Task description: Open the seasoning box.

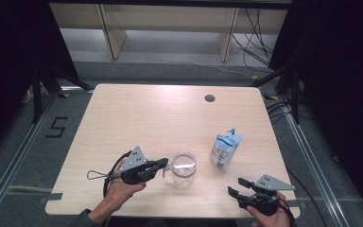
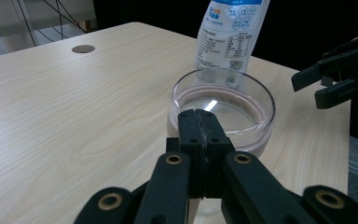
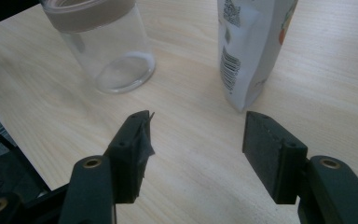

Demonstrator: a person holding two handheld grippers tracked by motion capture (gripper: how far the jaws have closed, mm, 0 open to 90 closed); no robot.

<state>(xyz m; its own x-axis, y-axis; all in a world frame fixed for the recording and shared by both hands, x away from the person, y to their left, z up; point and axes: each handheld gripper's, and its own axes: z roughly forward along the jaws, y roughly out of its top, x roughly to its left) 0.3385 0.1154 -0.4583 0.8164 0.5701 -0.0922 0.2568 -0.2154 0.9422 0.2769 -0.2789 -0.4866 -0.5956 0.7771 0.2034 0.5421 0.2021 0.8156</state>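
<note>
A clear glass jar (image 1: 184,169) stands near the table's front edge, with a brownish band under its rim (image 3: 88,18). My left gripper (image 1: 164,163) lies level at the jar's left side. In the left gripper view its jaws (image 2: 199,116) are pressed together, with the tips against the near wall of the jar (image 2: 223,100). I cannot tell whether they pinch any part of it. A white and blue pouch (image 1: 226,150) stands upright to the right of the jar. My right gripper (image 1: 235,185) hovers open at the front right corner, and it points toward the pouch (image 3: 251,46) and jar with nothing between its jaws (image 3: 198,119).
The light wood table (image 1: 146,118) has a round cable hole (image 1: 210,98) at the back right. Black curtains close off both sides, and a white frame and cables stand behind the table. My right gripper (image 2: 310,88) shows at the right of the left gripper view, off the table edge.
</note>
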